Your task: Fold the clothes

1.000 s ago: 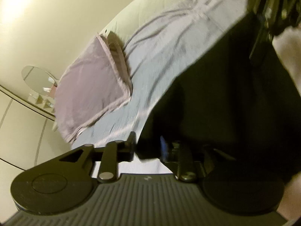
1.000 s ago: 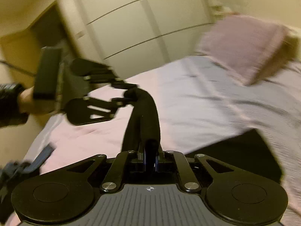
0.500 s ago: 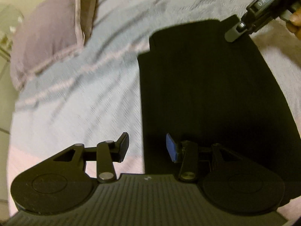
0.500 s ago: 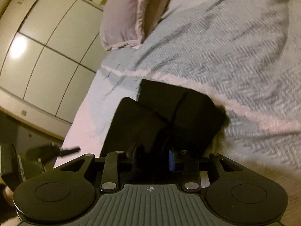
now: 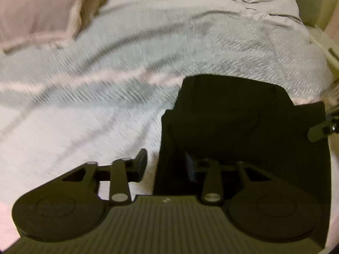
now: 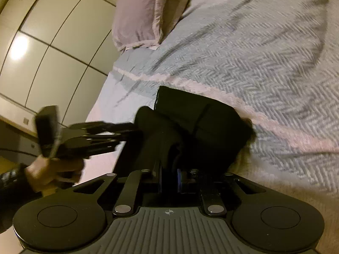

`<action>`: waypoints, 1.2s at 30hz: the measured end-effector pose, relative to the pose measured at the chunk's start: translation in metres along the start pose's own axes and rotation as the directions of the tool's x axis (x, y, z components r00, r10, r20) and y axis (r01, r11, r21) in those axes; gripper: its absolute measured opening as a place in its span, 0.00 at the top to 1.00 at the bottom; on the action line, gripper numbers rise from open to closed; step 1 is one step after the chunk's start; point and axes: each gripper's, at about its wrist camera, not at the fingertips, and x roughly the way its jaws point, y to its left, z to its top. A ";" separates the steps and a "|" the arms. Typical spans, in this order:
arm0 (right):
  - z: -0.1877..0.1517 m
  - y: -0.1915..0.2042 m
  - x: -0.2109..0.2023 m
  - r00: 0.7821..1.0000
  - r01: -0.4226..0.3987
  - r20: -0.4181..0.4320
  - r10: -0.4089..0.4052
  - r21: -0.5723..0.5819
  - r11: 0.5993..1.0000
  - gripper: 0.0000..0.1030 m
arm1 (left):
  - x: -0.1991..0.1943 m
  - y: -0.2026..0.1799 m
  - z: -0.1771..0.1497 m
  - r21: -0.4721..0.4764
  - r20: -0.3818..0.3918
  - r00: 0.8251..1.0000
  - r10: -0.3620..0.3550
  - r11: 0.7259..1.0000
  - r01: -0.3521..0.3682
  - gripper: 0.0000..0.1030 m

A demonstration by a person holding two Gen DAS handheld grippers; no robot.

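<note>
Both hands have dropped toward the bed since the earlier frames, and the black garment [image 5: 243,127] that hung draped now lies folded flat on the blanket [image 5: 106,84].

Left wrist view: left gripper [image 5: 167,165] w/ jaws just closing yet standing apart; the garment's left edge runs between them, one finger [image 5: 142,158] over bare blanket (pads not pressing cloth); pink pillow [image 5: 36,10] top left; tip of the other gripper at the right edge.

Right wrist view: right gripper [image 6: 169,180] jaws just narrowed, nearly together, pinching a dark fold of the garment [image 6: 201,122]; left gripper [image 6: 127,129] reaches the garment's left side, held by a hand [image 6: 53,171]; pillow [image 6: 144,14] beyond; wardrobe doors [image 6: 53,31] at left.
</note>
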 end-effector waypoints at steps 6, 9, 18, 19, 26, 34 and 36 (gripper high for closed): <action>0.002 0.006 -0.010 1.000 -0.007 0.017 0.007 -0.015 1.000 0.94 | -0.039 0.003 0.006 -0.052 0.086 0.996 -0.016 0.998 0.021 1.00; 0.008 0.016 -0.028 0.998 -0.022 0.063 0.025 -0.044 0.999 0.95 | -0.055 0.002 0.020 -0.047 0.132 0.991 -0.030 0.998 0.037 1.00; 0.017 -0.027 -0.017 0.992 0.045 0.113 -0.052 0.062 0.997 0.92 | 0.015 0.000 0.037 -0.098 0.087 0.996 -0.003 0.995 0.011 0.95; 0.016 -0.031 -0.016 0.992 0.048 0.115 -0.056 0.076 0.996 0.89 | 0.013 0.001 0.036 -0.108 0.093 0.996 0.007 0.994 0.003 0.89; 0.001 -0.016 -0.047 0.977 0.146 0.147 -0.155 0.070 0.987 0.72 | -0.049 0.028 0.000 -0.133 0.113 0.987 0.110 0.987 -0.095 0.74; -0.075 0.033 -0.054 0.988 0.157 -0.002 -0.157 -0.029 0.987 0.53 | -0.112 0.010 -0.121 0.086 0.044 0.957 0.287 0.953 -0.289 0.69; -0.106 0.047 -0.051 0.988 0.137 -0.063 -0.140 -0.051 0.989 0.47 | -0.116 -0.014 -0.156 0.232 0.061 0.952 0.301 0.923 -0.306 0.63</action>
